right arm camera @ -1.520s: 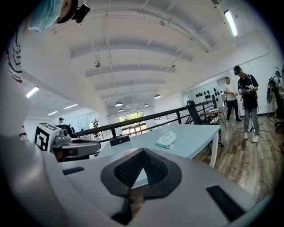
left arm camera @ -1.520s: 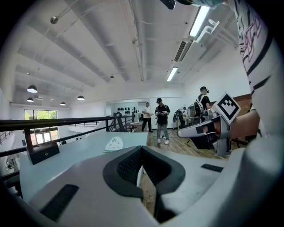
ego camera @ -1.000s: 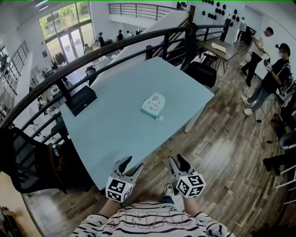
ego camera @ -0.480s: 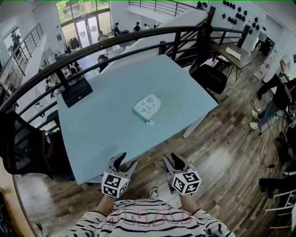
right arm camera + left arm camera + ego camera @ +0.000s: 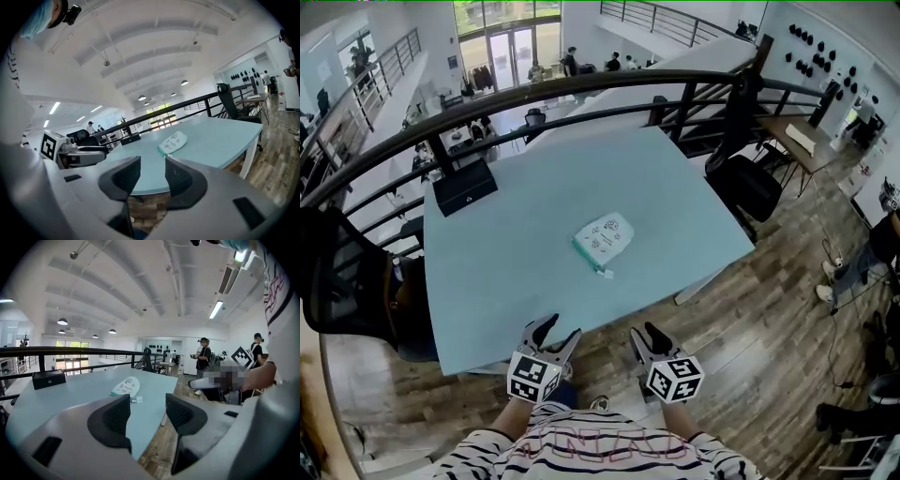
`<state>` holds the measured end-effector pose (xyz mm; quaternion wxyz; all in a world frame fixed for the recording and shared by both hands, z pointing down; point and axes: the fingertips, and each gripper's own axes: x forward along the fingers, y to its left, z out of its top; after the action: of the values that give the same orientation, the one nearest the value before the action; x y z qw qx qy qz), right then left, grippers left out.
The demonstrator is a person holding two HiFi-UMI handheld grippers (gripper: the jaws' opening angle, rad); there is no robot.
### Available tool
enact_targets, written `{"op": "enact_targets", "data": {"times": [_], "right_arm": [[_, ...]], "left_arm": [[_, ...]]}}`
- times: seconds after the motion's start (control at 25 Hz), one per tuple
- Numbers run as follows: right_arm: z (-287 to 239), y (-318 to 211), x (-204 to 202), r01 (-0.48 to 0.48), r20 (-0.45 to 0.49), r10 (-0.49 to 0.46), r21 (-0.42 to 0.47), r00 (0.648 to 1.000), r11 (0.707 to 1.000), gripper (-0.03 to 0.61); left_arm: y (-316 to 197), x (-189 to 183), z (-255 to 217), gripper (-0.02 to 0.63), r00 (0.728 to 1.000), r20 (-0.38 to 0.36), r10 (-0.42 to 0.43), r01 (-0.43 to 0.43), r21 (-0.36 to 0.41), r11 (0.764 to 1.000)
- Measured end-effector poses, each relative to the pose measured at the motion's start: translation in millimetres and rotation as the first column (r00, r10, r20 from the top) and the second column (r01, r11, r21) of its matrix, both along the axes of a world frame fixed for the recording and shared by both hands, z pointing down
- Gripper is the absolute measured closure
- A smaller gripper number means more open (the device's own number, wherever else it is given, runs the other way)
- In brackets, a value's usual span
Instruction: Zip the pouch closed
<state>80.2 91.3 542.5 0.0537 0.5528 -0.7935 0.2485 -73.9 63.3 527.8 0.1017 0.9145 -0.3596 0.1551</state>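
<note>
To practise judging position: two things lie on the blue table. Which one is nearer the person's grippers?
The white pouch with the teal edge, near the middle of the table; the black box sits farther off, at the far left corner.

Both forearms (image 5: 517,418) reach forward at the bottom centre of the head view. The left gripper (image 5: 553,336) and the right gripper (image 5: 652,337) sit side by side, pointing slightly downward. Each has its fingers (image 5: 112,420) apart with nothing between them.
</note>
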Motion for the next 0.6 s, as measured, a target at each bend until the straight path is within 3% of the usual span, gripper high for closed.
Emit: {"op": "enact_targets", "data": {"times": [0.6], "right_arm": [[18,-116,-26,-0.052,-0.027,0.051,-0.054,0.998,0.997,0.42]], "left_arm": [[-114,-7,-1,0.397,0.993,-0.052,0.104,-0.106,-0.022,0.994]]}}
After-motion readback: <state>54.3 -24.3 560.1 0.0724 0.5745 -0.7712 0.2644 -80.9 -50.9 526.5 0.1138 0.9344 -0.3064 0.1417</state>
